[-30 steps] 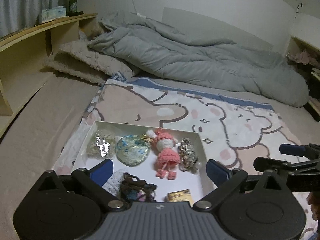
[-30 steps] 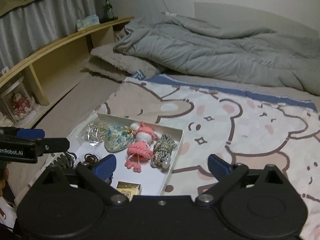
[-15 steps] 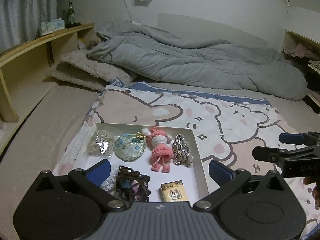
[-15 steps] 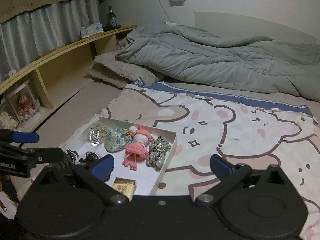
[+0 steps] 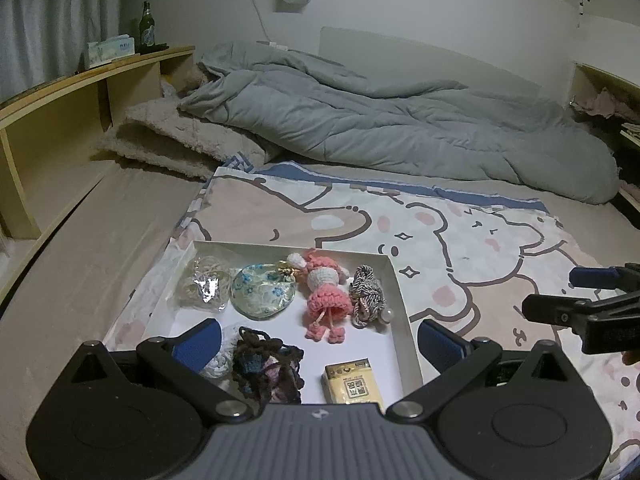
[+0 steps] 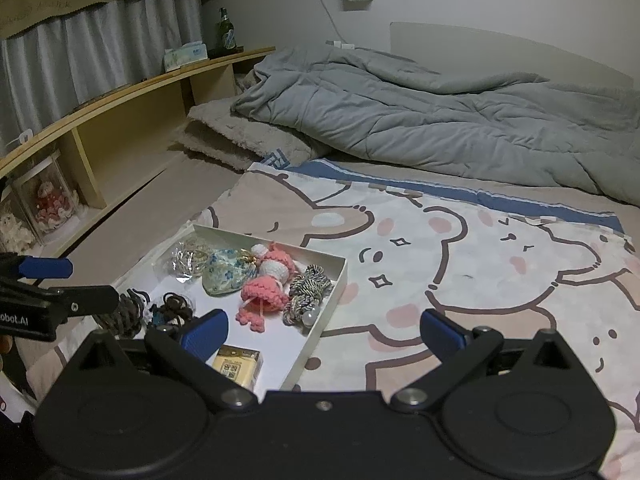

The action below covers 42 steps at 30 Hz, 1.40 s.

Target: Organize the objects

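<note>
A shallow white tray lies on a bear-print blanket on the bed. In it are a pink crochet doll, a blue floral pouch, a striped cord bundle, a clear bag of rings, a dark crochet piece and a yellow packet. My left gripper is open and empty above the tray's near end. My right gripper is open and empty, over the tray's right edge.
A bear-print blanket covers the bed's near part. A grey duvet and a beige pillow lie behind. A wooden shelf unit runs along the left, with a bottle on top.
Both grippers have pulled back and risen; the tray and its contents look smaller and farther. Nothing in the tray moved. Both stay open.
</note>
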{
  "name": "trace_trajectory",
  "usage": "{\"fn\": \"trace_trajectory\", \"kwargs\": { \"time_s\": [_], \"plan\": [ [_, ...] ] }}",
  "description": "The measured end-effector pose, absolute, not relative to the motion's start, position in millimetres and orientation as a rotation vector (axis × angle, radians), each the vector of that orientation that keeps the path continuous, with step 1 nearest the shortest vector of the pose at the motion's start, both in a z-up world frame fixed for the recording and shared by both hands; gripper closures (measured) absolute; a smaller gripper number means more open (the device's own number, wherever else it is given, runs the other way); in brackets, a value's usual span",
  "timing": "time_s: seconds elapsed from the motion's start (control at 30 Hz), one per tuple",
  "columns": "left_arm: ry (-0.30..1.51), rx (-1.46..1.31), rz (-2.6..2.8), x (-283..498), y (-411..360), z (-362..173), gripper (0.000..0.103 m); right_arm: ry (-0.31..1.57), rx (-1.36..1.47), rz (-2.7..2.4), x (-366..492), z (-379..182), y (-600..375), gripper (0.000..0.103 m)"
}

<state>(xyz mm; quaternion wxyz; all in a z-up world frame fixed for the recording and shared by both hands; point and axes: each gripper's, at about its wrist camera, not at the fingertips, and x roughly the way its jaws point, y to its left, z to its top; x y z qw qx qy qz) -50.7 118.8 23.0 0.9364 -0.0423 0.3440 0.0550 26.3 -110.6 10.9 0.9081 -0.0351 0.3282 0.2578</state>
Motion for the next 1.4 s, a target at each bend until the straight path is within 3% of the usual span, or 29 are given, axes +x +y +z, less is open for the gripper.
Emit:
{"fn": "trace_trajectory", "kwargs": {
  "time_s": [1.4],
  "plan": [
    [0.737, -0.060, 0.143, -48, 118, 13, 0.000, 0.736, -0.084, 0.514, 35, -1, -110, 0.000]
  ]
}}
